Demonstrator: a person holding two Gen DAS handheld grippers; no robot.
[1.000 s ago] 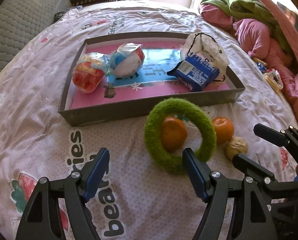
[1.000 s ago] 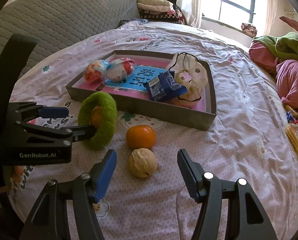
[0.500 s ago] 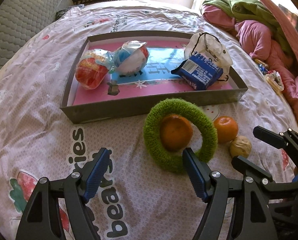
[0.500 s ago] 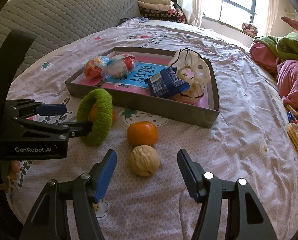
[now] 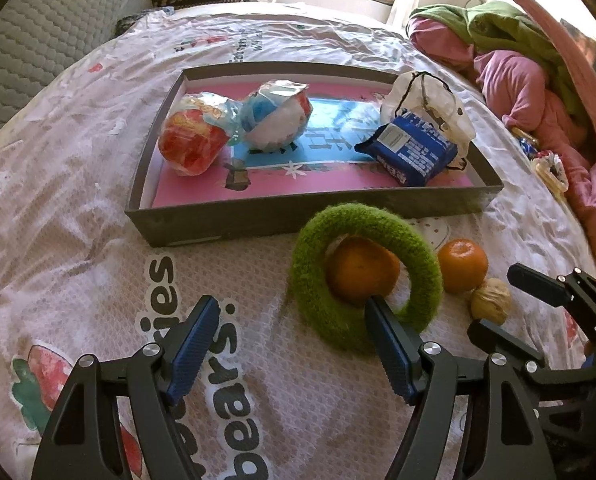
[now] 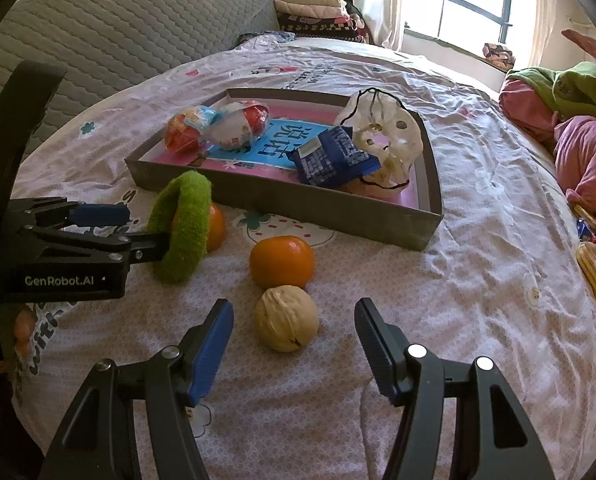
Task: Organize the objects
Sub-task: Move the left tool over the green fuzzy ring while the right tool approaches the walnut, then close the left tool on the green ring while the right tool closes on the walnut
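From the left wrist camera we see our left gripper (image 5: 290,344) with its blue-padded fingers spread wide above the printed pink bedsheet (image 5: 78,216); the right-hand finger (image 5: 390,352) pokes through the fuzzy green ring (image 5: 362,276), which leans tilted on the bed around a round orange tangerine (image 5: 362,274). Just right of the ring lies a second, smaller tangerine (image 5: 463,265), touching a tan walnut (image 5: 491,305). Beyond them sits the shallow grey cardboard tray with a pink floor (image 5: 258,216), which holds a red wrapped ball (image 5: 190,146), a white and blue wrapped ball (image 5: 278,122), a dark blue snack packet (image 5: 410,152) and a crumpled white plastic bag (image 5: 426,100). Our right gripper (image 5: 534,304) enters at the right edge. From the right wrist camera we see the right gripper (image 6: 294,338) with fingers wide apart, holding nothing, the walnut (image 6: 286,318) lying between and just ahead of them and touching the tangerine (image 6: 281,262) behind it. At the left, the left gripper (image 6: 138,228) has one finger through the upright green ring (image 6: 182,228), with the tray (image 6: 338,210) behind.
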